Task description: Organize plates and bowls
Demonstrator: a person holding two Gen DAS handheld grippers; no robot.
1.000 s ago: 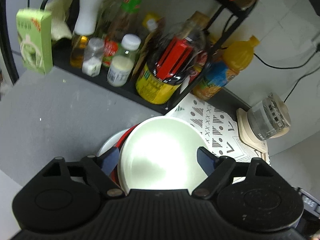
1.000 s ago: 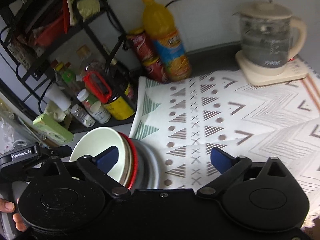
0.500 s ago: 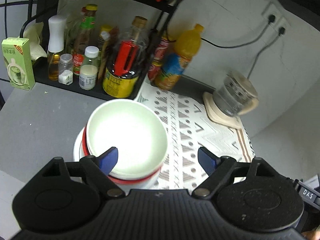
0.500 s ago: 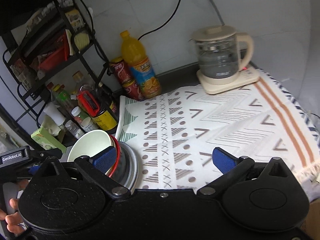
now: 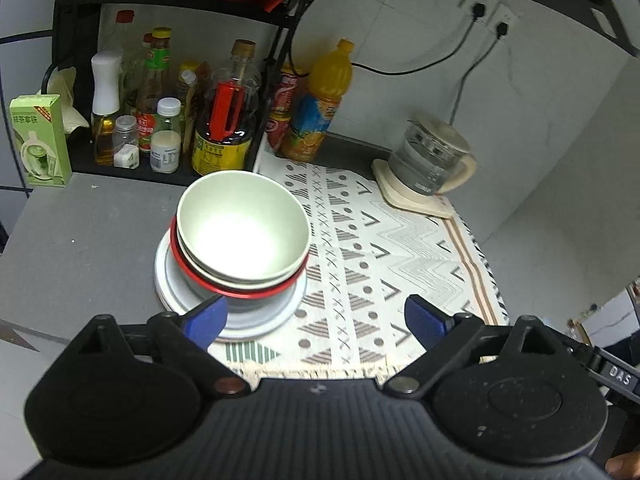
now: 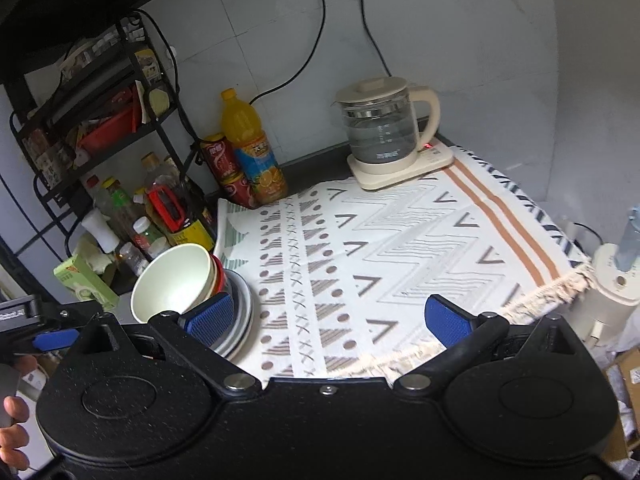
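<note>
A stack of dishes stands where the grey counter meets the patterned cloth. A pale green bowl (image 5: 240, 228) sits on top, nested in a red-rimmed bowl (image 5: 240, 290), on white plates (image 5: 264, 320). The stack also shows in the right wrist view, with the green bowl (image 6: 172, 284) leaning left over the plates (image 6: 240, 320). My left gripper (image 5: 312, 320) is open and empty, held above and in front of the stack. My right gripper (image 6: 328, 316) is open and empty, above the cloth to the right of the stack.
A black rack with sauce bottles (image 5: 168, 120) stands behind the stack. An orange juice bottle (image 5: 320, 100) and red cans (image 5: 280, 116) stand at the wall. A glass kettle (image 5: 432, 164) sits on its base at the far right. A green box (image 5: 38, 140) stands at the left.
Both grippers have pulled back and up, away from the stack. The green bowl, earlier between the left fingers, now sits free on top of the stack.
</note>
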